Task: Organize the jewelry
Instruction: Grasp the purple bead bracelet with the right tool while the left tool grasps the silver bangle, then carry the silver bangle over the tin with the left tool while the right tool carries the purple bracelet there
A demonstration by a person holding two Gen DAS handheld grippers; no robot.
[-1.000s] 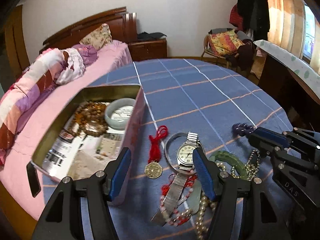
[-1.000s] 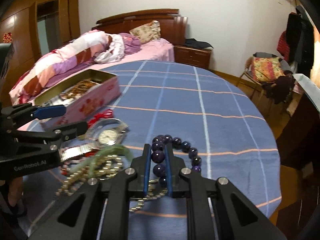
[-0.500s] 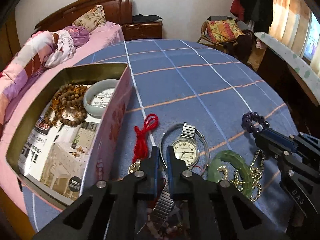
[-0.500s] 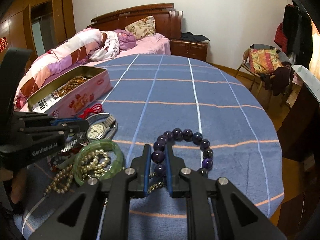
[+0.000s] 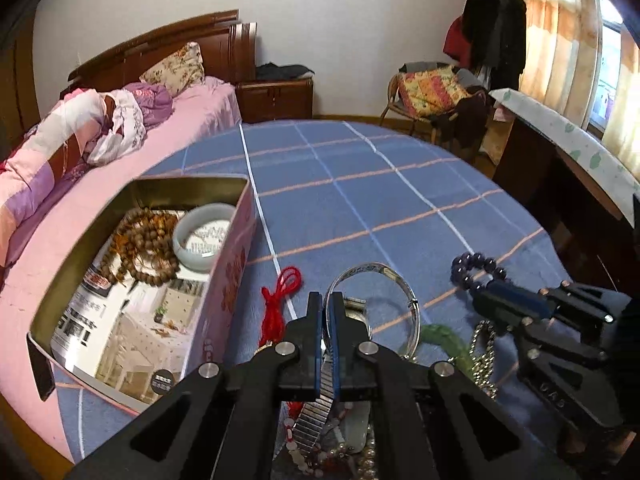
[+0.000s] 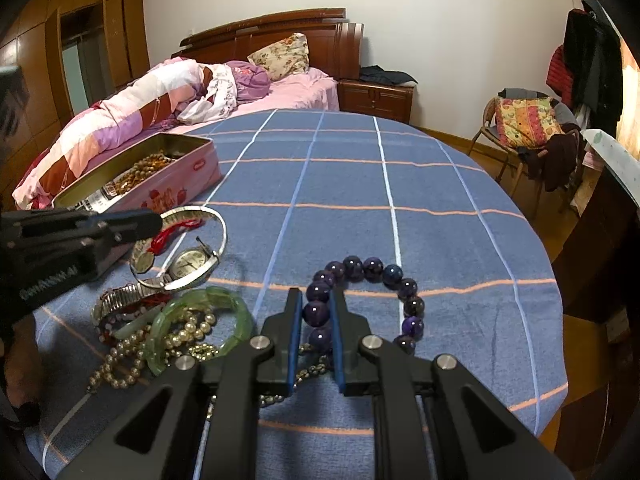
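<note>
Snapped shut, the left gripper [image 5: 327,312] that gaped a second ago now pinches the watch [image 6: 188,261] by its metal strap on the worktop [image 6: 360,184]. Right gripper [image 6: 316,316] is clamped on the purple bead bracelet [image 6: 374,292]. Tin box [image 5: 224,280] sits just left of the watch, nearer the left gripper, so I'd expect a short lift leftward.

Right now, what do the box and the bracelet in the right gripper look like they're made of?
Box: looks like thin tin, with a bare brassy inside and pink printed outer walls. Purple bead bracelet: glossy, dark beads with highlights, possibly polished stone or glass; can't tell which.
</note>
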